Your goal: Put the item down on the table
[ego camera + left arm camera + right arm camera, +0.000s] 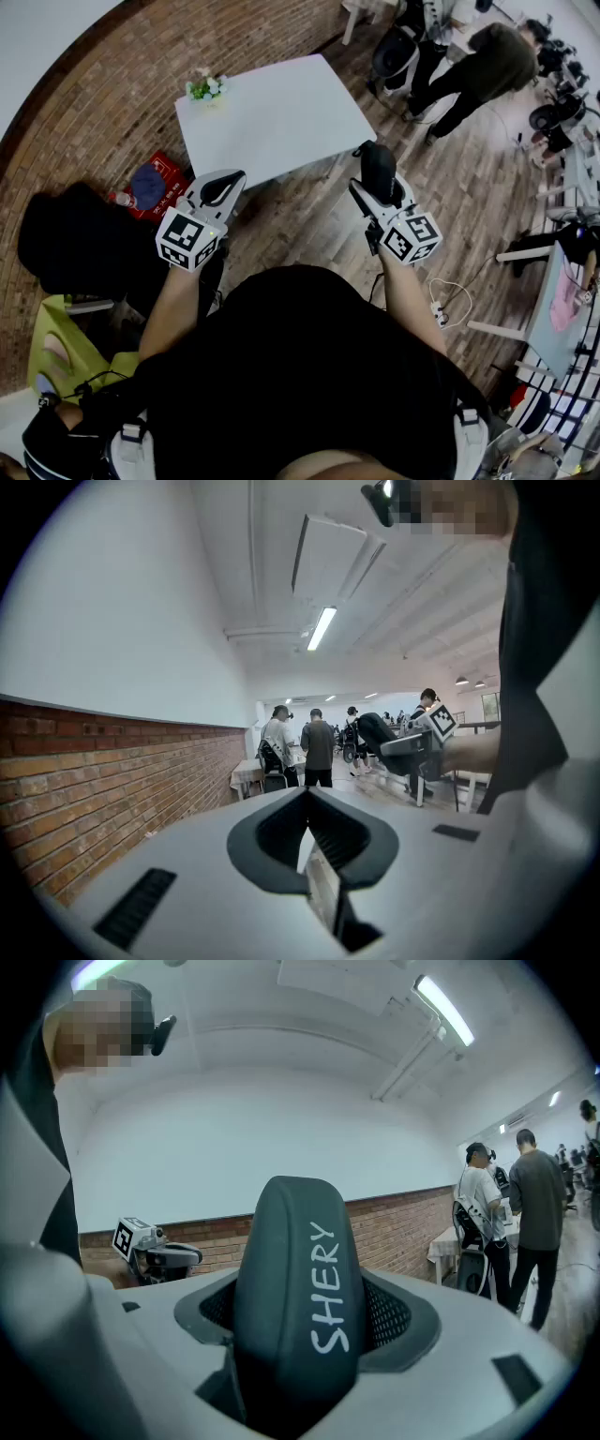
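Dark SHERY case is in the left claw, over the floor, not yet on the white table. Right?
Wrong claw. The right gripper view shows the dark SHERY case clamped in the right claw; the left claw is shut on nothing. The rest holds: in the head view the case is over the floor, not on the white table.

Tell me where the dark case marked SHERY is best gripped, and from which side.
Grip the case across its narrow width near one end, coming in lengthwise, much as the right tongs hold it now. It is a slim, rounded oblong, so it probably seats well between the jaws that way, with the rest standing clear.
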`<action>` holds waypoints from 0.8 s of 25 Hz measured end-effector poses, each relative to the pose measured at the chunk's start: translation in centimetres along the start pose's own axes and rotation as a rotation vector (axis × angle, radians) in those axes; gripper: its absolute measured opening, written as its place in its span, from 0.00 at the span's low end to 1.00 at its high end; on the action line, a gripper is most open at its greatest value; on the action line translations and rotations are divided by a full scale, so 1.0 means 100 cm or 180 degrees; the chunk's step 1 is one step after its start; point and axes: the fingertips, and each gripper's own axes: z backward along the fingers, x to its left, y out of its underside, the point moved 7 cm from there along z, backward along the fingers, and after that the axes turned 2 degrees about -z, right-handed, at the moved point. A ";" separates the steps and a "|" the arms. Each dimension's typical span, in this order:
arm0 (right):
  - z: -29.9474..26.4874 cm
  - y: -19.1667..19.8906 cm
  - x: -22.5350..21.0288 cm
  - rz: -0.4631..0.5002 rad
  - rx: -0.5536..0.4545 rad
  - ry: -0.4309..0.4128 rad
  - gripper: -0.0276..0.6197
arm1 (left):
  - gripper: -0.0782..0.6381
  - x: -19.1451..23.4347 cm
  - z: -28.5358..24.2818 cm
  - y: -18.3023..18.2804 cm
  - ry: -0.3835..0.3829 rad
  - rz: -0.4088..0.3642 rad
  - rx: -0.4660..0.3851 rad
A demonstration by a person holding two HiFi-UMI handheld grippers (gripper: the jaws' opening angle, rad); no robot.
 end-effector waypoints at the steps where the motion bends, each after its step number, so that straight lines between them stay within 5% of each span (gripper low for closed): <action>1: -0.001 0.001 0.003 -0.0009 0.0002 0.0001 0.58 | 0.12 0.003 0.002 0.003 0.0010 0.0012 0.0012; 20: -0.027 0.008 0.048 -0.0265 -0.0133 0.0310 0.59 | 0.12 0.052 0.031 0.029 0.0305 0.0109 -0.0045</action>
